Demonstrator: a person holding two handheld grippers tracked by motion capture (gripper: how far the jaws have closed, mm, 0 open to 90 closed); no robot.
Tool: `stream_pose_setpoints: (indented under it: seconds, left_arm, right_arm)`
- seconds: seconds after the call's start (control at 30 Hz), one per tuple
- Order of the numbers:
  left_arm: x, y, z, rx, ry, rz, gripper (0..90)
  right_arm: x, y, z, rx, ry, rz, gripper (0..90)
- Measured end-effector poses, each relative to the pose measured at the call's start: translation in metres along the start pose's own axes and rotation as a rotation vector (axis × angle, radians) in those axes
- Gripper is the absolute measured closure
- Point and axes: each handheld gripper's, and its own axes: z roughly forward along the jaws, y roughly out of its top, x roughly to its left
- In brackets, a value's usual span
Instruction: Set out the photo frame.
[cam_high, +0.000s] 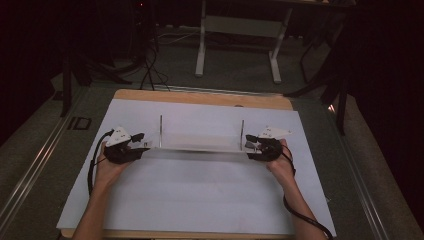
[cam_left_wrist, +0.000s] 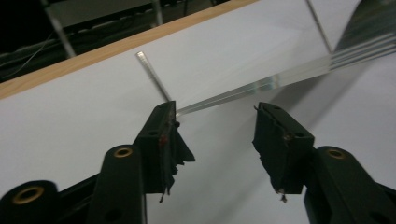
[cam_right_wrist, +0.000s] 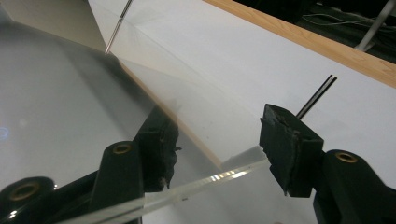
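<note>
The clear flat plastic sheet (cam_high: 200, 142) with thin metal posts is sitting on the white tabletop (cam_high: 200, 200), both tools, left tool (cam_high: 141, 144) and right tool (cam_high: 251, 146), gaping apart at its ends, not yet gripping.

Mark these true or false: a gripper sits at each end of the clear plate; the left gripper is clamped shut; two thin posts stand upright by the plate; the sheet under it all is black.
1. A gripper sits at each end of the clear plate. True: the left gripper and the right gripper are at opposite ends.
2. The left gripper is clamped shut. False: its jaws stand well apart, with the plate's edge by one of them.
3. Two thin posts stand upright by the plate. True: a left post and a right post.
4. The sheet is black. False: it is white, on a wooden table.
</note>
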Motion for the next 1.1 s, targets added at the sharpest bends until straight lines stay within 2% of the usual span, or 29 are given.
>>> stream_pose_setpoints:
  seconds: [0.07,0.2,0.3,0.47,0.73,0.93,1.1]
  left_arm:
    - [-0.003,0.003,0.002,-0.008,-0.001,0.007,47.5]
    - [-0.006,0.008,0.004,-0.056,-0.001,-0.015,44.6]
    - [-0.009,0.011,0.007,-0.068,0.009,-0.006,40.2]
    - [-0.012,0.014,0.013,-0.093,-0.004,-0.014,35.8]
    - [-0.013,0.018,0.022,-0.112,-0.031,-0.038,36.3]
    - [-0.013,0.02,0.025,-0.128,-0.027,-0.062,36.9]
    - [-0.012,0.02,0.026,-0.129,-0.029,-0.065,36.8]
  right_arm:
    - [0.0,0.0,0.0,0.001,0.0,0.003,45.0]
    - [-0.001,0.001,0.0,0.0,-0.001,0.009,45.0]
    - [-0.002,0.002,0.0,-0.002,-0.002,0.013,45.0]
    - [-0.003,0.003,0.0,-0.009,-0.003,0.021,45.0]
    - [-0.004,0.005,0.001,-0.024,-0.008,0.037,44.9]
    - [-0.005,0.006,0.001,-0.037,-0.015,0.049,44.8]
    - [-0.006,0.005,0.002,-0.043,-0.013,0.063,43.9]
